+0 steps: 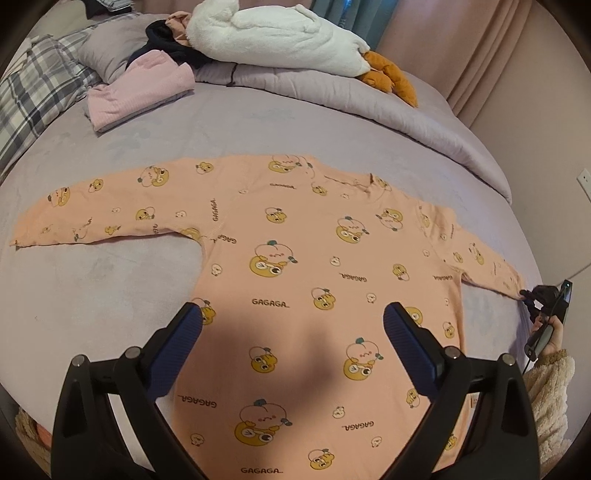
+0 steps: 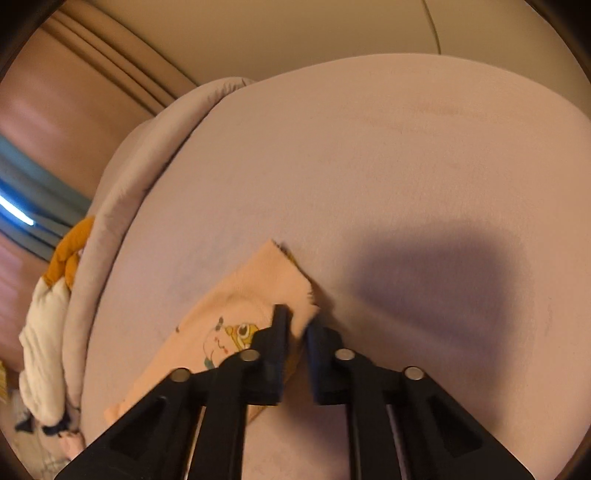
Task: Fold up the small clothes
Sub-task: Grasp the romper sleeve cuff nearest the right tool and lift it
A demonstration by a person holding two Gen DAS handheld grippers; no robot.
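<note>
A peach long-sleeved shirt point(image 1: 295, 258) with yellow cartoon prints lies flat on the lilac bed sheet point(image 1: 110, 288), both sleeves stretched out sideways. My left gripper point(image 1: 293, 314) hovers open over the shirt's lower body, its blue pads wide apart with nothing between them. At the far right, my right gripper point(image 1: 526, 295) sits at the end of the right sleeve point(image 1: 480, 258). In the right wrist view, the right gripper point(image 2: 297, 317) is shut, pinching the corner of the sleeve cuff point(image 2: 240, 295) against the sheet.
A folded pink garment point(image 1: 140, 88), a white plush toy point(image 1: 280, 33) with orange feet and a rolled lilac quilt point(image 1: 406, 122) lie at the back. A plaid pillow point(image 1: 37, 92) is at the left. A hand in a fleece sleeve point(image 1: 550, 376) holds the right gripper.
</note>
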